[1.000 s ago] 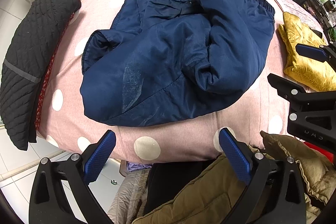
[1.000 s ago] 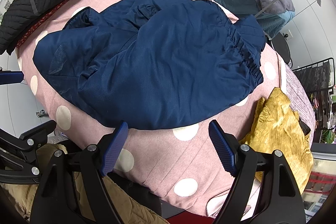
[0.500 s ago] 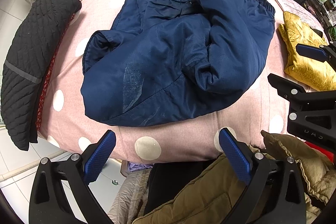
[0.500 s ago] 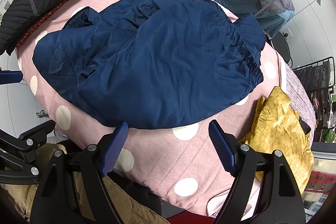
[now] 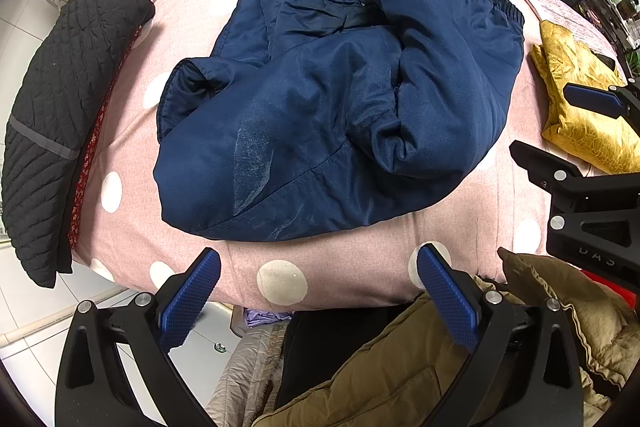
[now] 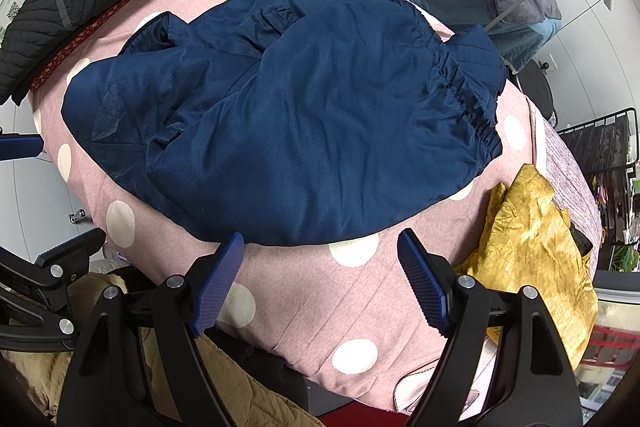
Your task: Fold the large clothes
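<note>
Left wrist view: a pink polka-dot bed [image 5: 192,27] fills the frame, and the navy jacket [image 5: 328,99] lies rumpled across its middle, one sleeve cuff open toward centre left. A black quilted garment [image 5: 68,107] rests at the left edge over a red patterned cloth, and a yellow garment [image 5: 580,107] lies at the right (partly behind the other tool). An olive jacket [image 5: 400,367] sits at the bottom. The left gripper [image 5: 316,291] has its fingers apart, holding nothing. In the right wrist view the right gripper [image 6: 320,279] is likewise spread and empty, near the jacket's hem.
</note>
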